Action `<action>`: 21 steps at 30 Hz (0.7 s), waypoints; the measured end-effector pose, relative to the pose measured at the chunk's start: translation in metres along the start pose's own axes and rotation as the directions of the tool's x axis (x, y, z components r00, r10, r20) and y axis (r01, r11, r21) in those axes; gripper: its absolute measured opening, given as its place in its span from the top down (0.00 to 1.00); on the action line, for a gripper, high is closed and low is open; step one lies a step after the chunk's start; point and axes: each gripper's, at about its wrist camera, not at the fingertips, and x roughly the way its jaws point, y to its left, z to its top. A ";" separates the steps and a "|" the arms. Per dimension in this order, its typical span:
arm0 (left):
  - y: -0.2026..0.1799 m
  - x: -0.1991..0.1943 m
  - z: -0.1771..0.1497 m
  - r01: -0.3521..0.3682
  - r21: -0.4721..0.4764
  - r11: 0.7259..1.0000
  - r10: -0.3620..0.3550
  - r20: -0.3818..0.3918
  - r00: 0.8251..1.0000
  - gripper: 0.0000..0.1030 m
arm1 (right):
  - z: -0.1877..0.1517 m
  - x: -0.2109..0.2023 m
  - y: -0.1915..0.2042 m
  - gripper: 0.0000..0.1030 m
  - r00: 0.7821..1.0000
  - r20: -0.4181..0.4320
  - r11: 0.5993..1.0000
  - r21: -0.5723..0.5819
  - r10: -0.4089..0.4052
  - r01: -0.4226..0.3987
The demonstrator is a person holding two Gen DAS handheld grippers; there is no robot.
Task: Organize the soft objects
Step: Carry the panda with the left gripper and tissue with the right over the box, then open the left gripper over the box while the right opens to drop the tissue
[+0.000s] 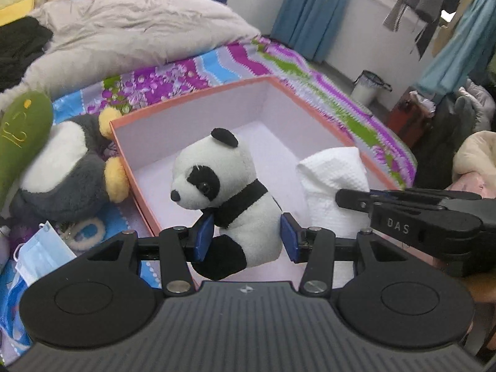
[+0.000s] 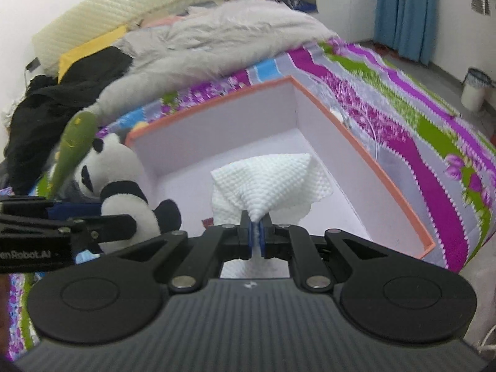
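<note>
An open orange box with a white inside lies on the bed; it also shows in the right wrist view. My left gripper is shut on a panda plush, its blue pads at the body's sides, over the box's near edge. The panda also shows at the left of the right wrist view. My right gripper is shut on a white textured cloth, held over the box. The cloth also shows in the left wrist view, beside the panda.
A grey penguin plush and a green plush lie left of the box. A blue face mask lies near left. A grey duvet and black clothes cover the bed's far end. A bin stands on the floor.
</note>
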 end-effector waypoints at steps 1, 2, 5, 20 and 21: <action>0.003 0.007 0.002 0.003 -0.005 1.000 -0.003 -0.010 1.000 0.50 | -0.001 0.006 -0.003 0.90 1.000 -0.011 1.000 0.010 -0.003 0.004; 0.005 0.012 0.004 0.009 -0.010 1.000 -0.010 -0.016 1.000 0.50 | -0.001 0.010 -0.006 0.90 1.000 -0.020 1.000 0.018 -0.008 0.009; 0.010 0.021 0.007 0.007 -0.017 1.000 -0.007 -0.016 1.000 0.50 | -0.004 0.022 -0.011 0.89 0.999 -0.053 1.000 0.024 -0.010 0.011; 0.006 -0.034 -0.008 -0.028 -0.004 1.000 0.028 0.063 0.998 0.49 | -0.020 -0.023 0.000 0.65 1.000 -0.012 1.000 0.021 0.022 -0.022; 0.003 -0.042 -0.012 -0.030 -0.004 1.000 0.030 0.073 0.997 0.49 | -0.022 -0.031 0.002 0.65 1.000 0.000 0.999 0.020 0.030 -0.030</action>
